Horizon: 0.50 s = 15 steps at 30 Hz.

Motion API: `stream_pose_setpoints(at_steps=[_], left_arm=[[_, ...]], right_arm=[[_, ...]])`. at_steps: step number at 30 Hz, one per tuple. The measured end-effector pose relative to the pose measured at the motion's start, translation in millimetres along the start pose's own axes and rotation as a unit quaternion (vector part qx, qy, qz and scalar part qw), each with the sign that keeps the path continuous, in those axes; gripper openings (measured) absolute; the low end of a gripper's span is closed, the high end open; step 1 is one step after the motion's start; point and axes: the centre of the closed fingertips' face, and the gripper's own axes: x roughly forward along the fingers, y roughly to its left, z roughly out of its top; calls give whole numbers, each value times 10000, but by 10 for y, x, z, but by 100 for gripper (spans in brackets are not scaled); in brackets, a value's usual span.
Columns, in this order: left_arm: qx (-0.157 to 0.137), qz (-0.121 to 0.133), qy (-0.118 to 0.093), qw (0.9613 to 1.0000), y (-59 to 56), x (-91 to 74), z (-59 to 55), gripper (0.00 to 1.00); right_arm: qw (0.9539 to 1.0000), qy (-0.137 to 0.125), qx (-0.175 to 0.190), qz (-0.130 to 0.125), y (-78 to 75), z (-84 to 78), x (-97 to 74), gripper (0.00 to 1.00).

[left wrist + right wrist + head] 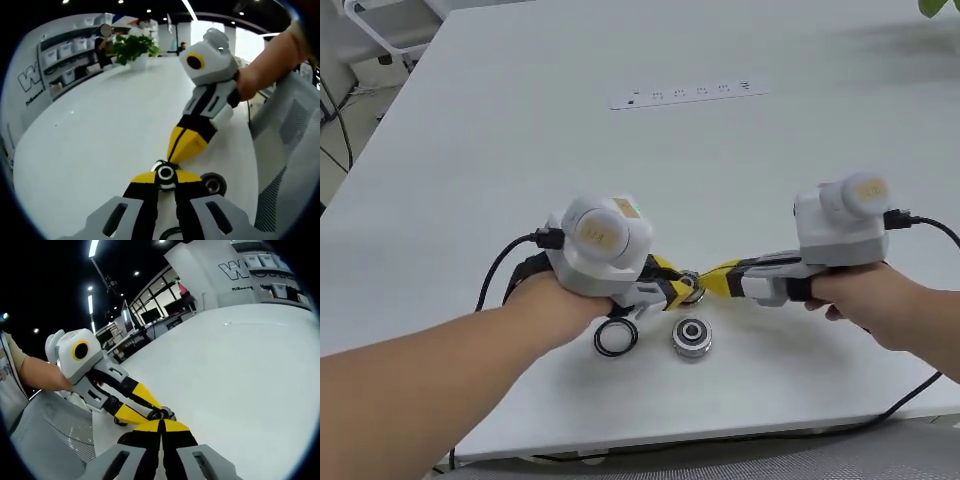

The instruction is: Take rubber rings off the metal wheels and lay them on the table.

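A loose black rubber ring lies flat on the white desk, just on the person's side of the left tool. That tool is clenched on a small silvery metal wheel. A second wheel, steel with a dark band, sits beneath both tools' tips. The right tool has its yellow jaws pressed together, tips at the held wheel. The left gripper view shows that wheel face-on, pale centre inside a dark ring; the right gripper view sees it partly hidden.
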Motion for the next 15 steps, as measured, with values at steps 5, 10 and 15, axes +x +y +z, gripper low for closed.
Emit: stream_pose_setpoints(at_steps=[5, 10, 15], left_arm=[[6, 10, -4, 10000, -3, 1, 1, 12], [-3, 17, -25, 10000, -7, -6, 3, 12], [-9, 13, -65, 10000, -5, -9, 2, 12]], right_arm=[[9999, 21, -47, 93, 42, 0, 20, 0], [9999, -21, 2, 139, 43, 8, 17, 0], [9992, -152, 123, 342, 133, 70, 17, 0]])
